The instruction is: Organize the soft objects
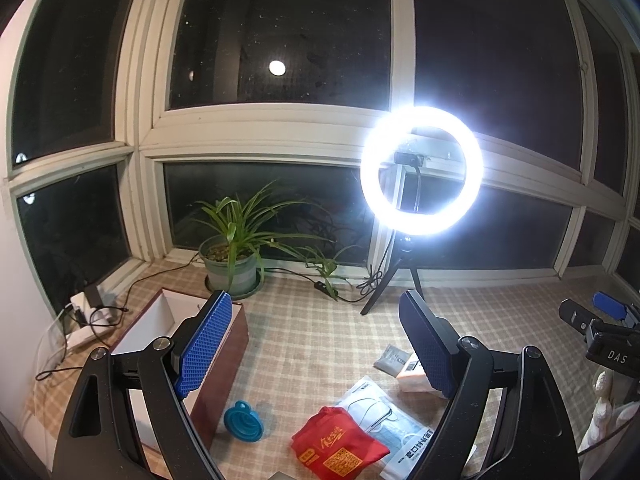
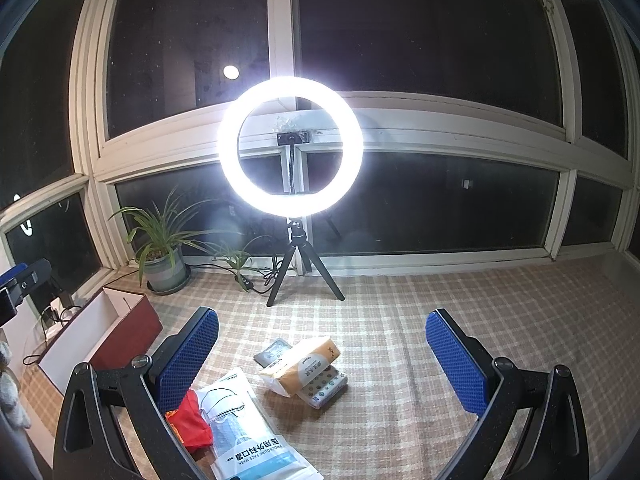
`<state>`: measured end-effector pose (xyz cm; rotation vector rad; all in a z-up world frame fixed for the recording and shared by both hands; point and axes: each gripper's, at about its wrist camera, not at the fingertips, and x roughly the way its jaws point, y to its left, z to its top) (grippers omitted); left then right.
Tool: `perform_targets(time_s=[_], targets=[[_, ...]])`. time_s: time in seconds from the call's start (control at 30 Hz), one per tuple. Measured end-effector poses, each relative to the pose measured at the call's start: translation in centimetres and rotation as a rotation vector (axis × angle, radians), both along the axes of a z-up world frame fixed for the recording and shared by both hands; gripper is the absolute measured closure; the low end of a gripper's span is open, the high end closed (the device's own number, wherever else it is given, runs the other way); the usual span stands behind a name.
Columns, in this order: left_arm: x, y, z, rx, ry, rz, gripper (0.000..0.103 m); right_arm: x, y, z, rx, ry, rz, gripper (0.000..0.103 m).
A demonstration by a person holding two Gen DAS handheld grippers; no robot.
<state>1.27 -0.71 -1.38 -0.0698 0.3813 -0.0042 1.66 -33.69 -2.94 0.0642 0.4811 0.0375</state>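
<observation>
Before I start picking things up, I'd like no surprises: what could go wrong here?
The face mask pack lies partly under the red pouch, so grabbing one may drag the other. The tissue pack rests on a smaller packet and could slide. A high swing toward the box might hit the ring light.

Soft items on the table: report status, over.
Left gripper and right gripper open, empty. Red pouch, mask pack, tissue pack loose on cloth; box open. Nothing blocking.

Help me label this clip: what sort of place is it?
Probably a home's enclosed balcony at night: dark windows all round, a potted plant, and a ring light on a checked cloth.
</observation>
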Motion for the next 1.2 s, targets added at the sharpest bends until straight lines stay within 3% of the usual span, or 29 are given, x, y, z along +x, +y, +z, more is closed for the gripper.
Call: perform_targets(time_s=[1.2], targets=[[0.23,-0.46,-0.21,0.003,0.018,-0.014,0.017,-0.1,0.03,-0.58,0.015,0.025,0.008,0.001]])
